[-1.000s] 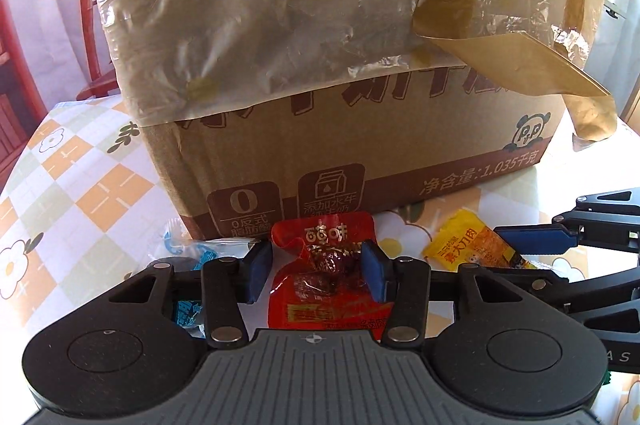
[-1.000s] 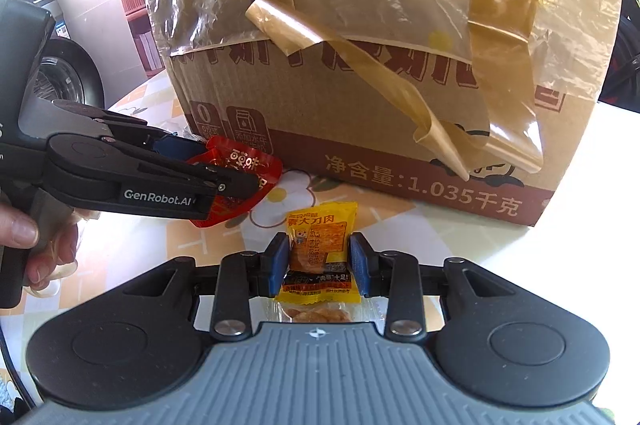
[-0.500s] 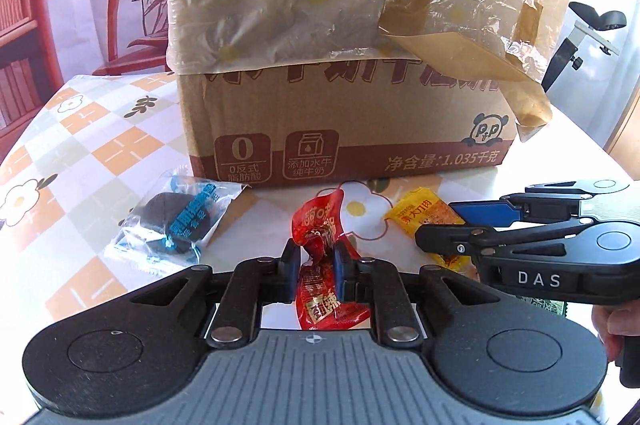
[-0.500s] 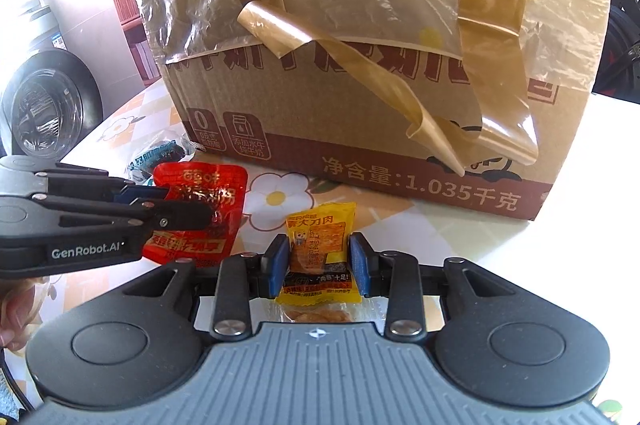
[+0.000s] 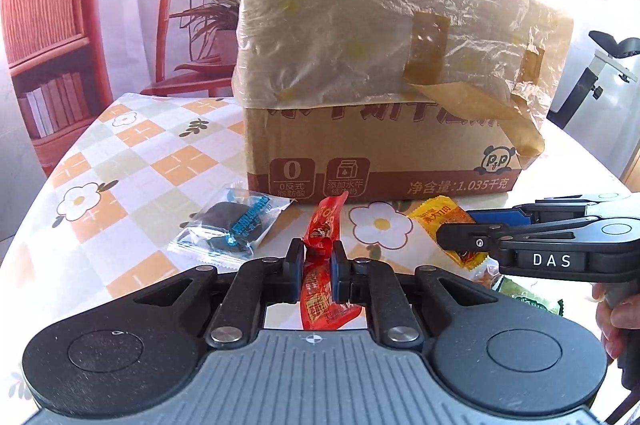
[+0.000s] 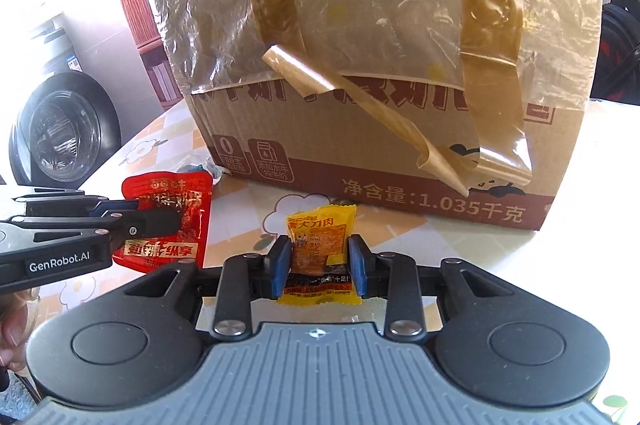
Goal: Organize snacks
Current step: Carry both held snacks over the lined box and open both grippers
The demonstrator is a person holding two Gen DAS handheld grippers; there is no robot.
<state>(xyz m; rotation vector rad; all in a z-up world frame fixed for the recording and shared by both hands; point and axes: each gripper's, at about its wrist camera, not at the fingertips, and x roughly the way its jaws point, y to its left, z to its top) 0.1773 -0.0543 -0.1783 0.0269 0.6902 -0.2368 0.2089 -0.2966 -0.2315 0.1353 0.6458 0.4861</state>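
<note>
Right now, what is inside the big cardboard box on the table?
That cannot be seen. The cardboard box is covered on top by crinkled plastic film held with brown tape, and its walls are opaque. Neither view looks inside.

From here I can't read the upper print on the cardboard box [image 6: 372, 145]; plastic film [image 6: 360, 5] covers it. At lower right of the left view, a green packet [image 5: 528, 299] is mostly hidden behind my right claw [image 5: 452, 225], and my hand [image 5: 614, 321] is cut off by the edge.
</note>
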